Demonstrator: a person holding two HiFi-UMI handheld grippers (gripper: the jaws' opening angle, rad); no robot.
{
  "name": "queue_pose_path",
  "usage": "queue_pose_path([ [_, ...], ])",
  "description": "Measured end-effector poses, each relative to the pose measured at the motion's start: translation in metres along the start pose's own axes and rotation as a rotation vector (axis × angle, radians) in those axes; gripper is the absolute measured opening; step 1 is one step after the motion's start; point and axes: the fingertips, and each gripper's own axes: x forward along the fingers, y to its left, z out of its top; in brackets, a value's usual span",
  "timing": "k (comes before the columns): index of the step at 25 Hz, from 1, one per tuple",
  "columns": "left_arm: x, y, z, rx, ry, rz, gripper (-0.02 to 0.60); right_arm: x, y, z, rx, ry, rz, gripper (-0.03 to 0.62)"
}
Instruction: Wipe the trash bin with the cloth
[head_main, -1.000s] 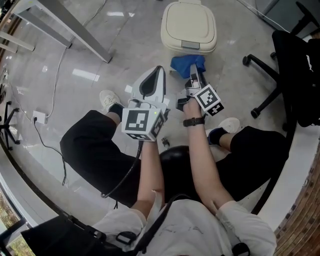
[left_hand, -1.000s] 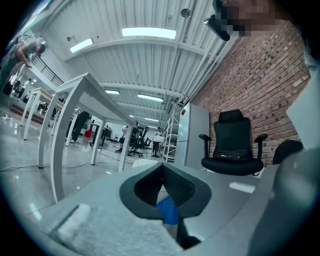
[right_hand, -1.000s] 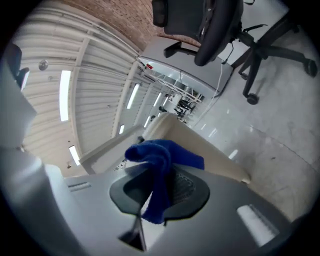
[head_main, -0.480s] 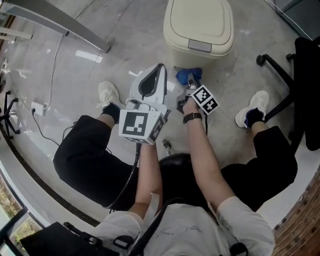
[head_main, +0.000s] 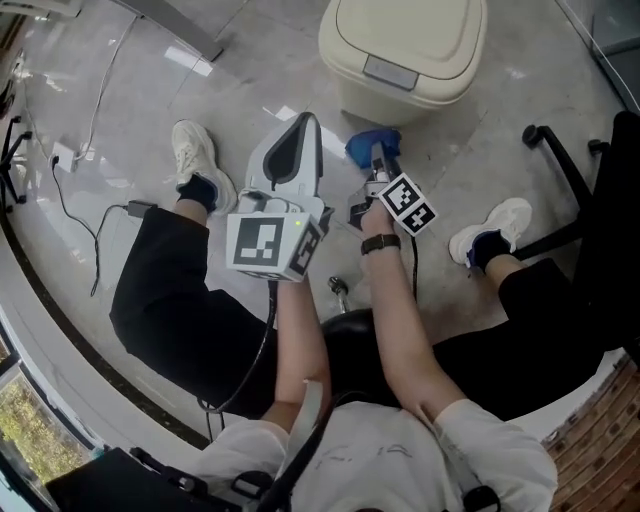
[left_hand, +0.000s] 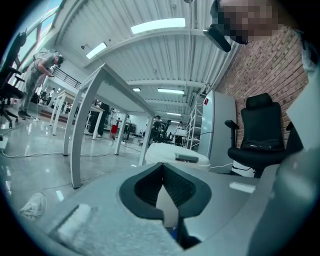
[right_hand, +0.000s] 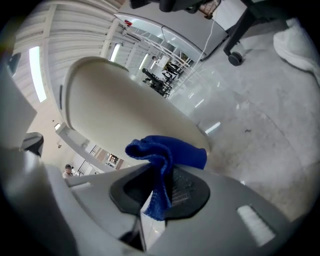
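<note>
The right gripper (head_main: 378, 165), pinching the blue cloth (head_main: 365, 143), sits just before the trash bin (head_main: 400, 40), nearer it than the closed, empty left gripper (head_main: 303, 125)

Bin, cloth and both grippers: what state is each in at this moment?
Bin: upright on the floor, lid closed.
Cloth: bunched, clamped at the bin's front; contact with the bin cannot be told.
Right gripper: shut on the cloth.
Left gripper: jaws together, nothing between them, held off the bin.
</note>
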Motion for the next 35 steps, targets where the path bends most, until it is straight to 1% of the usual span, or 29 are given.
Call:
queue_pose_path([
  [2,-0.007,-0.018,0.010,0.004,-0.015,0.014,0.000,-0.033,0.021,0.022,-0.020,-0.030,0.046,0.060],
  [4,-0.014,-0.035,0.024,0.012,-0.032,0.048,0.000,-0.059,0.053,0.048,-0.060,-0.052,0.141,0.060],
  [7,-0.031,-0.056,0.044,0.019,-0.065,0.102,0.000,-0.093,0.110,0.081,-0.101,-0.073,0.318,0.060],
  [9,-0.043,-0.071,0.052,0.021,-0.103,0.117,0.000,-0.120,0.154,0.102,-0.089,-0.095,0.459,0.060],
  [11,-0.053,-0.083,0.057,0.031,-0.137,0.125,0.000,-0.143,0.201,0.123,-0.073,-0.116,0.621,0.060],
  [12,-0.057,-0.087,0.060,0.035,-0.147,0.133,0.000,-0.151,0.218,0.130,-0.068,-0.117,0.684,0.060],
  [13,-0.061,-0.091,0.063,0.038,-0.154,0.143,0.000,-0.153,0.231,0.135,-0.068,-0.113,0.722,0.060],
  [15,-0.064,-0.096,0.065,0.040,-0.164,0.158,0.000,-0.145,0.246,0.141,-0.079,-0.098,0.746,0.060],
  [17,-0.061,-0.101,0.064,0.037,-0.165,0.160,0.000,-0.124,0.240,0.146,-0.075,-0.091,0.713,0.060],
  [19,-0.053,-0.105,0.059,0.034,-0.153,0.149,0.000,-0.101,0.217,0.147,-0.079,-0.089,0.663,0.060],
  [21,-0.044,-0.105,0.053,0.030,-0.126,0.142,0.000,-0.089,0.193,0.137,-0.148,-0.076,0.641,0.060],
  [22,-0.040,-0.103,0.050,0.026,-0.112,0.143,0.000,-0.084,0.176,0.126,-0.182,-0.052,0.611,0.060],
  [23,-0.035,-0.100,0.048,0.022,-0.103,0.143,0.000,-0.076,0.154,0.113,-0.197,-0.020,0.555,0.060],
  [24,-0.031,-0.097,0.047,0.019,-0.099,0.142,0.000,-0.065,0.127,0.101,-0.185,0.010,0.484,0.060],
  [26,-0.020,-0.090,0.046,0.020,-0.094,0.140,0.000,-0.041,0.068,0.082,-0.121,0.057,0.339,0.060],
  [28,-0.011,-0.080,0.040,0.020,-0.068,0.152,0.000,-0.016,0.018,0.066,-0.096,0.106,0.226,0.060],
  [30,-0.004,-0.070,0.030,0.014,-0.033,0.164,0.000,0.006,-0.017,0.050,-0.106,0.159,0.160,0.060],
  [32,0.004,-0.064,0.021,0.014,-0.009,0.162,0.000,0.027,-0.041,0.041,-0.110,0.191,0.117,0.060],
  [35,0.014,-0.058,0.026,0.025,-0.002,0.156,0.000,0.051,-0.067,0.036,-0.120,0.226,0.070,0.061],
])
